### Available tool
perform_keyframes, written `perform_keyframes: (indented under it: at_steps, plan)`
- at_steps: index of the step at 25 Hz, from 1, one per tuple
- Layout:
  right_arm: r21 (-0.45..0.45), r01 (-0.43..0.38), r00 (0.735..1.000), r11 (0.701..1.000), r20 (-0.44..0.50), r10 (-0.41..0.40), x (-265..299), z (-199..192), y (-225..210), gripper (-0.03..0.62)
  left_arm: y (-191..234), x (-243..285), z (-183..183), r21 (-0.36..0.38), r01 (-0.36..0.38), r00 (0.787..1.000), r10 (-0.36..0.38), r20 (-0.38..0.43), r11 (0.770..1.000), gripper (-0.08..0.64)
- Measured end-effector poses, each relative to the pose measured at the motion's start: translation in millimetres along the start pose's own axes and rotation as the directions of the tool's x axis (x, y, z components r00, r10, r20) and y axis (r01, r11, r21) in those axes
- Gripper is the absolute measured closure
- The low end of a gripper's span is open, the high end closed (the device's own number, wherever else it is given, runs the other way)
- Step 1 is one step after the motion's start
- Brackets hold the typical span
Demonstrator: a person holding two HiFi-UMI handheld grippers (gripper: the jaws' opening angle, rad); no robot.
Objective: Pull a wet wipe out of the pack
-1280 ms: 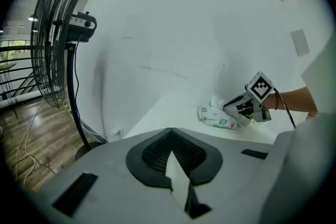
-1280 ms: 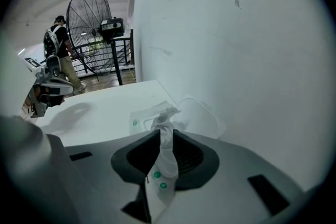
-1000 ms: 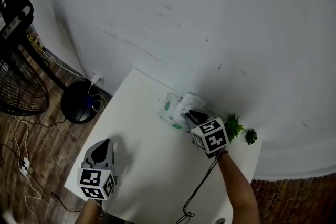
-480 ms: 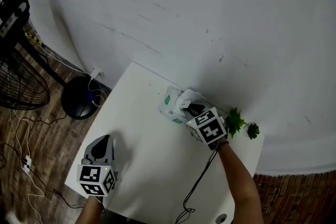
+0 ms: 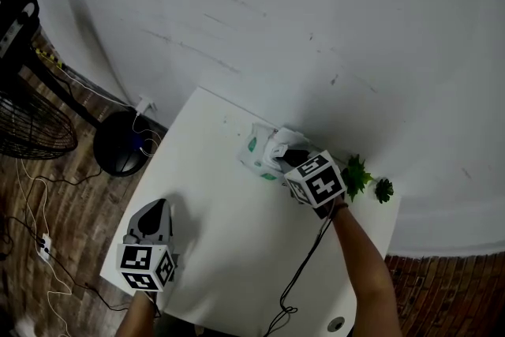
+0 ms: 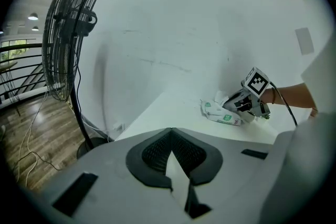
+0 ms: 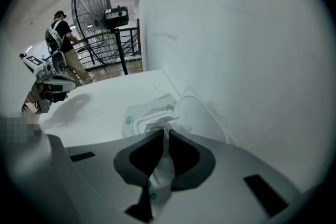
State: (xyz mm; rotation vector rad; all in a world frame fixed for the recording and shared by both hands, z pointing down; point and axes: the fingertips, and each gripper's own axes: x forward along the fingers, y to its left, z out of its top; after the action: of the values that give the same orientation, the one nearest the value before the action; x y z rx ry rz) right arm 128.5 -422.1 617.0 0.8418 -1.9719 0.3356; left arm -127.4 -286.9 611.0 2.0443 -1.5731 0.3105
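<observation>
Wet wipe pack (image 5: 256, 159) lies at the table's (image 5: 213, 241) far edge by the wall in the head view, right gripper (image 5: 286, 160) on top of it, left gripper (image 5: 154, 215) well apart at the near left. Left gripper view: its jaws are together on nothing, the pack (image 6: 220, 114) far off. Right gripper view: lid (image 7: 198, 113) open, jaws pinched on the wet wipe (image 7: 157, 124) at the opening; grip looks made, the draw-out itself remains, pack unbraced.
</observation>
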Motion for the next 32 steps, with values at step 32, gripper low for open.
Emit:
perform_keyframes:
  at_steps: [32]
  plan:
    - [0.072, -0.001, 0.999, 0.997, 0.044, -0.002, -16, -5, -12, 0.591, -7, 4, 9, 0.010, 0.002, 1.000, -0.002, 0.000, 1.000, 0.558]
